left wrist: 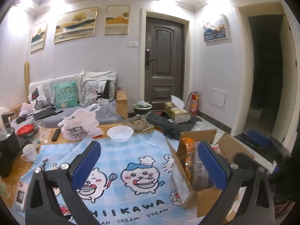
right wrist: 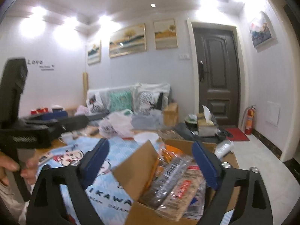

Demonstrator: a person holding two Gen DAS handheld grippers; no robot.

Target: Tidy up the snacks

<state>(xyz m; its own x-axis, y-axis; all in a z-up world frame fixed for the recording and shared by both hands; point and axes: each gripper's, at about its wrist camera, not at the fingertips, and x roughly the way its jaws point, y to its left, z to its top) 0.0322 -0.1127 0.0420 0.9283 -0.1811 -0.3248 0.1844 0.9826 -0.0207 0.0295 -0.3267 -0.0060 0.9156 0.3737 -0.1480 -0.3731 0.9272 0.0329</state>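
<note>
An open cardboard box [left wrist: 196,196] stands on the right of a blue cartoon cloth [left wrist: 120,157]. It holds several snack packs: an orange pack [left wrist: 188,150] and clear-wrapped packs [right wrist: 176,180]. My left gripper [left wrist: 148,161] is open and empty above the cloth, its right finger [left wrist: 211,166] over the box. My right gripper [right wrist: 150,161] is open and empty just above the box [right wrist: 135,170], with the snack packs between its fingers' line of sight. The left gripper's body [right wrist: 28,131] shows at the left of the right wrist view.
Beyond the cloth lie a white bowl [left wrist: 120,133], a white plastic bag [left wrist: 80,123], a remote [left wrist: 55,134], a white mug [left wrist: 29,151] and a tray of snacks [left wrist: 137,123]. A sofa with cushions [left wrist: 71,97] stands behind. A fire extinguisher [left wrist: 194,101] is by the door.
</note>
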